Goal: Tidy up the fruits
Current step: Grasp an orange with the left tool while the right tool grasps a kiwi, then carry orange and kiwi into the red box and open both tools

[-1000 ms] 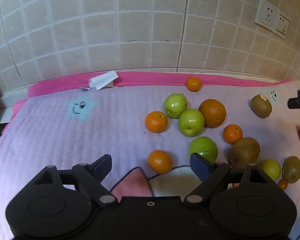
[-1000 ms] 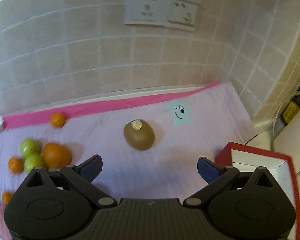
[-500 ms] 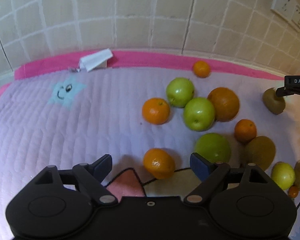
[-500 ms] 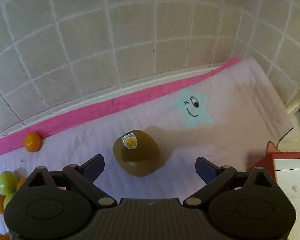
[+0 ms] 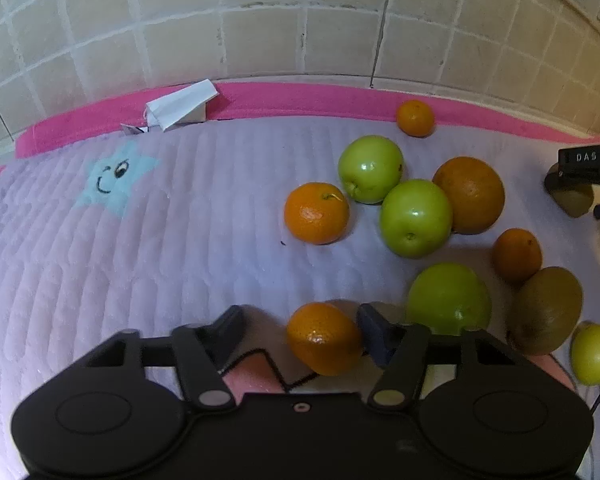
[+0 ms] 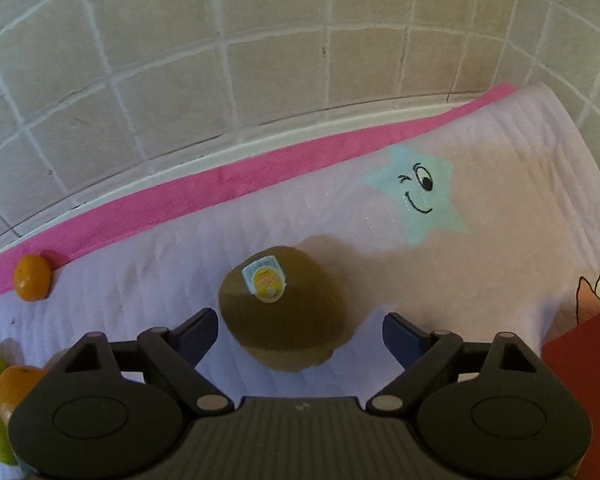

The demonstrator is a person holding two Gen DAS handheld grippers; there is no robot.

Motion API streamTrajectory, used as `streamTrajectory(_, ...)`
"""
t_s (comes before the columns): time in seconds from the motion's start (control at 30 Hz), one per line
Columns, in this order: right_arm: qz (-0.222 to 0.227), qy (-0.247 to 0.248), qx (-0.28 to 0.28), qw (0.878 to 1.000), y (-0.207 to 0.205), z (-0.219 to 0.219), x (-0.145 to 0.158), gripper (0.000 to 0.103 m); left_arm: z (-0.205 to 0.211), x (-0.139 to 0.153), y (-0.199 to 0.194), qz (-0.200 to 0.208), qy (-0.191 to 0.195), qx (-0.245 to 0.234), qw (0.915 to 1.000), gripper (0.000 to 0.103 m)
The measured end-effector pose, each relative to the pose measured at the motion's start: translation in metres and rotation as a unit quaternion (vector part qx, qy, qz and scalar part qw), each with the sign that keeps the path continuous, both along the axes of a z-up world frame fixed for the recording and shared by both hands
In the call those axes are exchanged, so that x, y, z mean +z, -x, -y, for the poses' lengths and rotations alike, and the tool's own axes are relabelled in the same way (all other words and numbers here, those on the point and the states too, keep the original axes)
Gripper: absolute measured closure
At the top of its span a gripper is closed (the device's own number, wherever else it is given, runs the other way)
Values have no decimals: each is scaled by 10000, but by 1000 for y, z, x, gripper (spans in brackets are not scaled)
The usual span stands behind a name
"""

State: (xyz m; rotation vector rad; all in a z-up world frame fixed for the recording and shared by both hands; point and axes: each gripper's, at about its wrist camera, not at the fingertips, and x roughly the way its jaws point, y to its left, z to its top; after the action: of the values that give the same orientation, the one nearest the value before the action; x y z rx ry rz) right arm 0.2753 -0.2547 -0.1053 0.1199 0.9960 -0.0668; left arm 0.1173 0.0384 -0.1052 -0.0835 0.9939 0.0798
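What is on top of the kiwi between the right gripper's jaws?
A small blue-and-yellow sticker sits on top of the kiwi; its print is too blurred to read. The kiwi rests on the lilac mat. Its underside and near side are hidden.

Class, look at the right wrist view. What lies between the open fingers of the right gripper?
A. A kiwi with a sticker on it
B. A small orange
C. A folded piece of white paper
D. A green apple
A: the right gripper stands open around a brown kiwi that bears a yellow and blue sticker, its fingers not yet closed on it.
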Motion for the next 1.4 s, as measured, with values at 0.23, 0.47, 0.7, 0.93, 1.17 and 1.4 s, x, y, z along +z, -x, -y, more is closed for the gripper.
streamTrajectory(0.23, 58, 23, 222, 9997, -4, -7, -1, 36, 3, 4, -1, 67, 112, -49, 9999, 58)
streamTrajectory(0.47, 154, -11, 268, 9995, 3, -5, 2, 37, 3, 6, 7, 136, 151, -65, 9998, 60)
streamTrajectory(0.7, 416, -271, 337, 9982, 37, 5, 33, 37, 10, 25, 29, 367, 218, -196, 9989, 61)
streamTrajectory(0.93, 930, -557, 171, 9940, 86, 38, 83, 37, 40, 66, 46, 871, 265, -679, 9935, 61)
streamTrajectory(1.17, 1429, -321, -386, 9885, 153, 112, 131, 37, 120, 122, 42, 1617, 541, -1845, 9679, 61)
streamTrajectory(1.4, 1375, 46, -1271, 9823, 206, 209, 130, 36, 238, 157, 13, 1829, 1169, -3135, 9245, 61)
